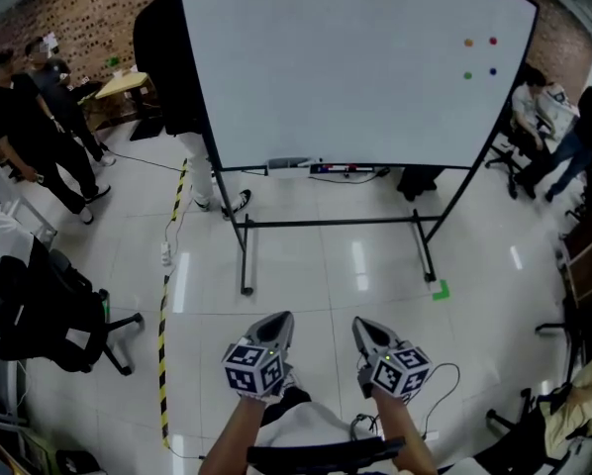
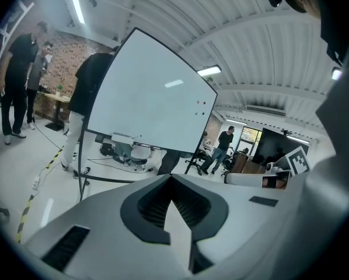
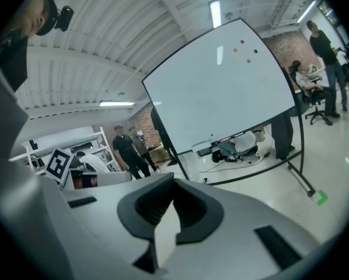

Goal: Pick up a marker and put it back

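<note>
A large whiteboard (image 1: 355,57) on a black wheeled stand stands ahead of me across the floor. Its tray (image 1: 326,167) carries a grey eraser (image 1: 289,163) and some dark markers (image 1: 347,169), too small to tell apart. Both grippers are held low and close to my body, well short of the board and pointing at it. My left gripper (image 1: 284,317) has its jaws together with nothing between them, and my right gripper (image 1: 358,325) is shut and empty too. The board (image 2: 145,98) shows far off above the left gripper (image 2: 171,177), and likewise the board (image 3: 221,92) above the right gripper (image 3: 173,178).
Coloured magnets (image 1: 480,55) dot the board's upper right. A person (image 1: 167,47) stands behind its left edge, others (image 1: 19,117) at far left and seated (image 1: 543,107) at right. An office chair (image 1: 39,305) and yellow-black floor tape (image 1: 162,344) lie left; a green mark (image 1: 441,290) near the stand.
</note>
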